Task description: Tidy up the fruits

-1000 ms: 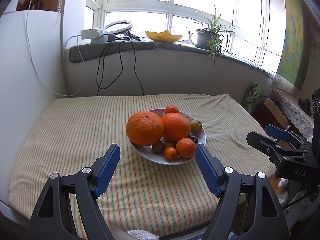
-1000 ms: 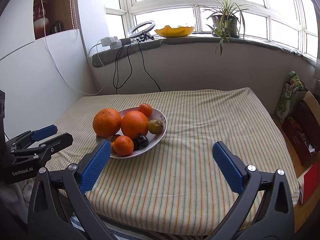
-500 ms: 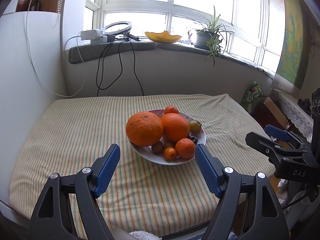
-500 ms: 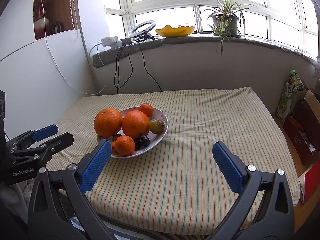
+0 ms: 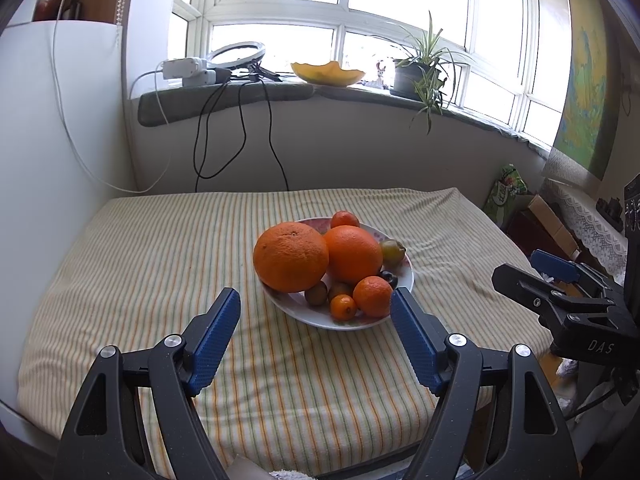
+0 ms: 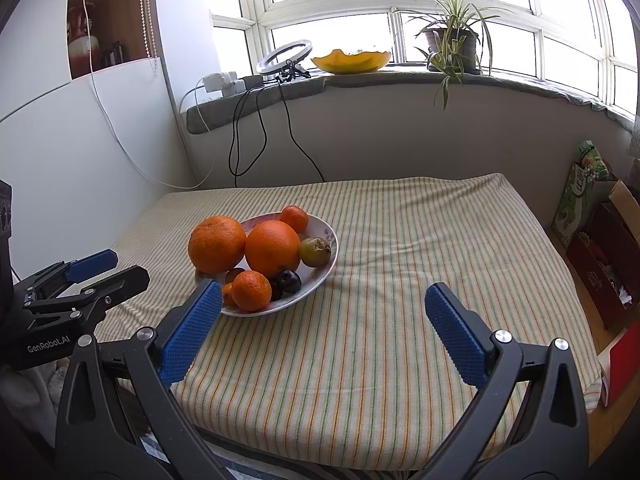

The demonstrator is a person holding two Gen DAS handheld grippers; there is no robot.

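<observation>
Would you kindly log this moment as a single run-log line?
left gripper: open, empty, short of plate | right gripper: open, empty, over striped cloth | fruit: all on plate, largest orange at its left edge

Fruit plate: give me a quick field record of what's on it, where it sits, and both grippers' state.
plate: white plate on the striped cloth, apart from both grippers
large fruit: big orange hanging over the plate's left edge, second orange touching it
small fruit: tangerine at the near rim, another tangerine at the far rim, greenish fruit, dark plum
left gripper: jaws open, empty, aimed at the plate
right gripper: jaws open, empty, over bare cloth right of the plate
</observation>
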